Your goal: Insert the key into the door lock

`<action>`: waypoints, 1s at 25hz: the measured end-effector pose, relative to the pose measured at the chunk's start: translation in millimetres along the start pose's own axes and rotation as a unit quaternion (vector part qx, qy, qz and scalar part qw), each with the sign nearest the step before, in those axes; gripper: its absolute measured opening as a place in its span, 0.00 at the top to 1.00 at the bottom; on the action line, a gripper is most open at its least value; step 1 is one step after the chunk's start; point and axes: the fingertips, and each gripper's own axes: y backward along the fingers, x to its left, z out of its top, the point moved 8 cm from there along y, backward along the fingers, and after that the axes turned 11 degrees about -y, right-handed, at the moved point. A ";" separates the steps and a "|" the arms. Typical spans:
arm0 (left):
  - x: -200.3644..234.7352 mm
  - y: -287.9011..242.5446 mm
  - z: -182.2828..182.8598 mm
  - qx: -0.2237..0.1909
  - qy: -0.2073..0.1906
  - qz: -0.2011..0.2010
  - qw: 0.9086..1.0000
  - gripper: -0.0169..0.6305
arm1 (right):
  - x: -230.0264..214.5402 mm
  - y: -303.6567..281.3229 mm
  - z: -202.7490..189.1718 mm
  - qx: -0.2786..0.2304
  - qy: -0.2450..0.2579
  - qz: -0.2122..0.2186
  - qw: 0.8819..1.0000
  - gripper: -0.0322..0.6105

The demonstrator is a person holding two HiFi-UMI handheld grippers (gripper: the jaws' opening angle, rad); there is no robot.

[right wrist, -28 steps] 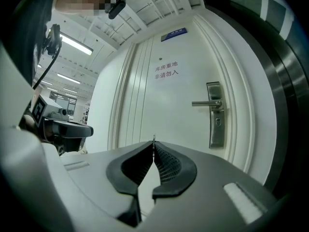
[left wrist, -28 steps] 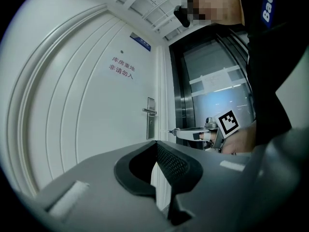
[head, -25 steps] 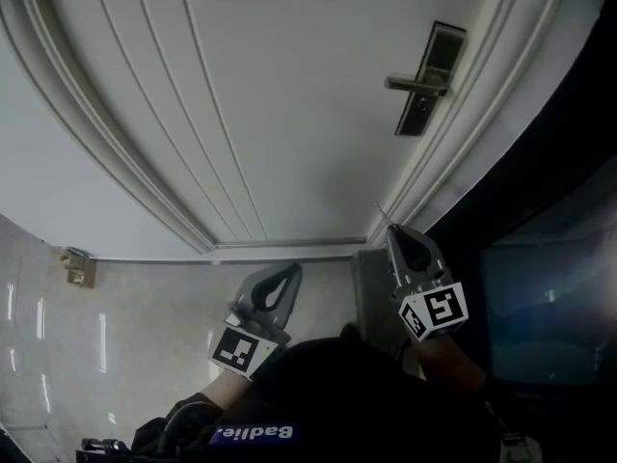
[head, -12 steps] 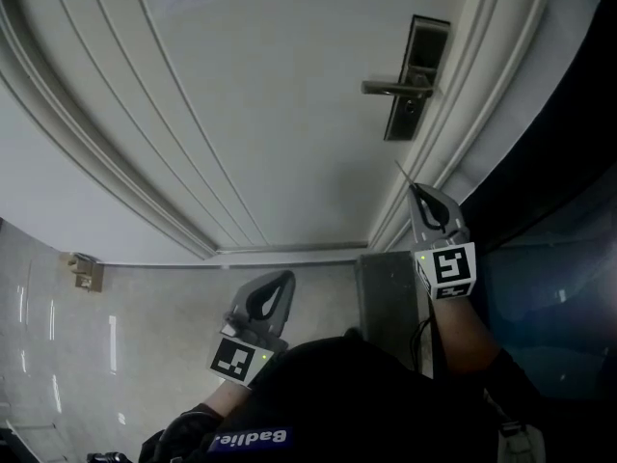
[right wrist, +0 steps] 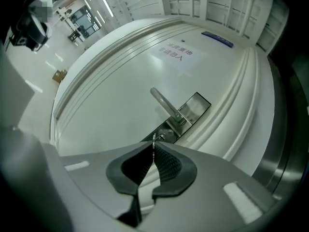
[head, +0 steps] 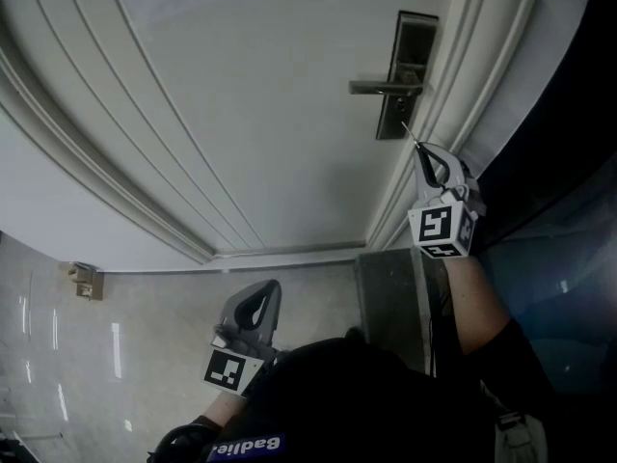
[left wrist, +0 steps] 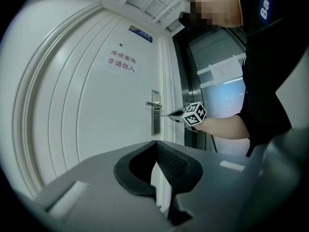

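White panelled door fills the background, with glossy pale floor at its foot. Reference point for all positions: the lock plate near the door's right edge.

1. Well left of the lock plate and lower, I hold my left gripper over the floor. Its fingers are pressed together with nothing between them.
2. Left of the lock plate and higher, a printed sign is fixed to the door.
3. A lever handle projects leftward from the lock plate. The keyhole sits in the lock plate beneath it.
4. Just right of the lock plate's lower end is my right gripper, its fingers pinching the key. The blade projects past the fingertips toward the keyhole. Its tip is close beside the keyhole and not yet inserted.
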 end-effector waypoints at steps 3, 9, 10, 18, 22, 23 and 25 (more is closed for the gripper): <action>1.1 2.4 -1.1 0.003 0.000 0.000 1.000 0.95 | -7.4 -10.1 -0.3 0.019 0.050 -0.026 0.998 0.93; 3.4 6.6 -2.9 0.010 -0.001 -0.002 1.000 0.95 | -2.4 -30.1 -3.5 0.053 0.185 -0.056 0.980 0.93; 3.7 7.3 -3.1 0.011 -0.001 -0.003 1.000 0.95 | -0.6 -32.7 -3.7 0.057 0.204 -0.059 0.975 0.93; 5.8 14.1 -4.8 0.017 -0.003 -0.001 1.000 0.95 | 4.3 -47.0 -3.7 0.079 0.256 -0.076 0.960 0.93; 7.2 17.6 -6.2 0.020 -0.002 0.002 1.000 0.95 | 3.4 -54.4 -0.4 0.086 0.266 -0.079 0.957 0.93; 7.7 18.7 -6.6 0.020 -0.002 0.004 1.000 0.95 | 3.5 -56.4 -0.3 0.088 0.270 -0.079 0.956 0.93; 9.0 21.0 -7.1 0.021 -0.001 0.007 1.000 0.95 | 3.7 -60.0 -0.2 0.092 0.276 -0.080 0.953 0.93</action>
